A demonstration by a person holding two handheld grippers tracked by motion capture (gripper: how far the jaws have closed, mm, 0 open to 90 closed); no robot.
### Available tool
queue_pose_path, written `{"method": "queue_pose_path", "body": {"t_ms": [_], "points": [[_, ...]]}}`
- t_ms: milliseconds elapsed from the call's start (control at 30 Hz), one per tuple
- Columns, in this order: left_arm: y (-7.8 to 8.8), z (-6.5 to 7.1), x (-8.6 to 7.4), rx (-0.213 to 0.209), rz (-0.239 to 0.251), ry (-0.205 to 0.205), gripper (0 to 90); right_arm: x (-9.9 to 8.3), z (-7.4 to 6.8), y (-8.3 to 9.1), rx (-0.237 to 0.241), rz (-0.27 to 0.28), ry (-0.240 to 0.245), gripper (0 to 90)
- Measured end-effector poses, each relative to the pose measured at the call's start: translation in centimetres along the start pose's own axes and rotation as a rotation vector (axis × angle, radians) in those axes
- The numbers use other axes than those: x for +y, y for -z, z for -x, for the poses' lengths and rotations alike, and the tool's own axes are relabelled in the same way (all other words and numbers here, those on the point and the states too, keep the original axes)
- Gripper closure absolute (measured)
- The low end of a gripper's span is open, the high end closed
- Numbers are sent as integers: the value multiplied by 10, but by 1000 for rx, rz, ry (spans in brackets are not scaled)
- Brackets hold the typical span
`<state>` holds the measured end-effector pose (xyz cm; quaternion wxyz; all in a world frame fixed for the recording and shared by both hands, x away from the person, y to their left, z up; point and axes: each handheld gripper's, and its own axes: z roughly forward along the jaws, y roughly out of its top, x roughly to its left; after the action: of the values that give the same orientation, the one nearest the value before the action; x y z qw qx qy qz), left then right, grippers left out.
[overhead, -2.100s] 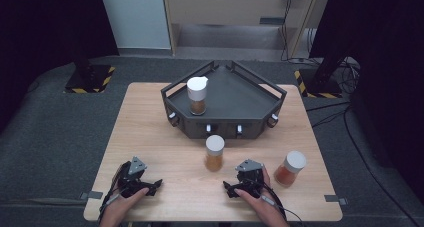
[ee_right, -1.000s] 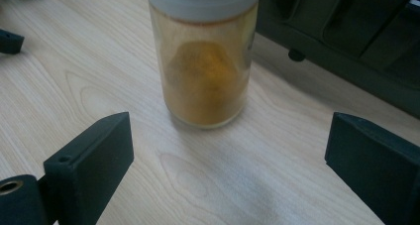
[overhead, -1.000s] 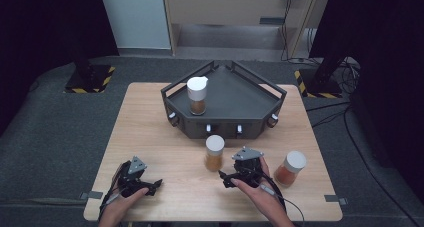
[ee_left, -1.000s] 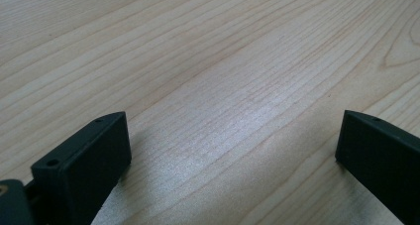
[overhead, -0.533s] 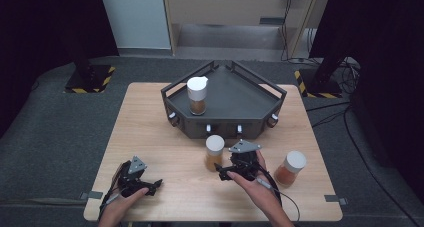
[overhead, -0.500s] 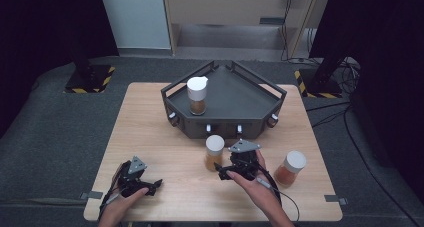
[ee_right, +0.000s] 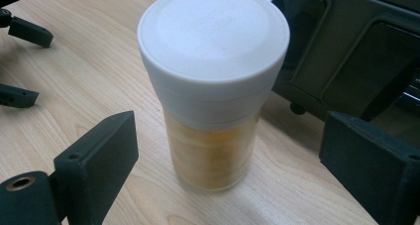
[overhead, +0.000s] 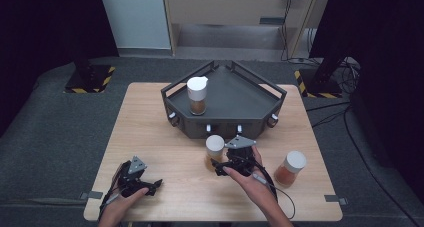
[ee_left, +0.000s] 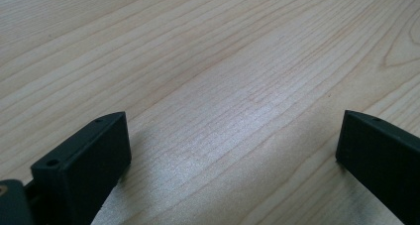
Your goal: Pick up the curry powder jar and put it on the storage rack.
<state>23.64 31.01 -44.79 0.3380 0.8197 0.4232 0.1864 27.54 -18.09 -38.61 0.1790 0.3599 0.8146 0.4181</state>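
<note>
Jaws of the right gripper (overhead: 218, 164) stand apart on either side of a clear plastic jar of orange-yellow contents with a white round lid (ee_right: 213, 86), not touching it, and have just been closing; the right hand (overhead: 245, 174) reaches forward and leftward over the light wooden table (overhead: 150, 132). Upright, the jar stands just before the dark grey angular tray (overhead: 240, 99). Near the table's front left edge, the left gripper (ee_left: 233, 150) rests with jaws wide apart over bare wood
</note>
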Motion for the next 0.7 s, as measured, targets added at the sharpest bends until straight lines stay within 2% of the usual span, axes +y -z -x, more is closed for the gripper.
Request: {"method": "queue_pose_path", "body": {"t_ms": [700], "points": [[0, 0, 0, 0, 0, 0, 0, 7, -4, -21, 19, 19, -20, 149]]}}
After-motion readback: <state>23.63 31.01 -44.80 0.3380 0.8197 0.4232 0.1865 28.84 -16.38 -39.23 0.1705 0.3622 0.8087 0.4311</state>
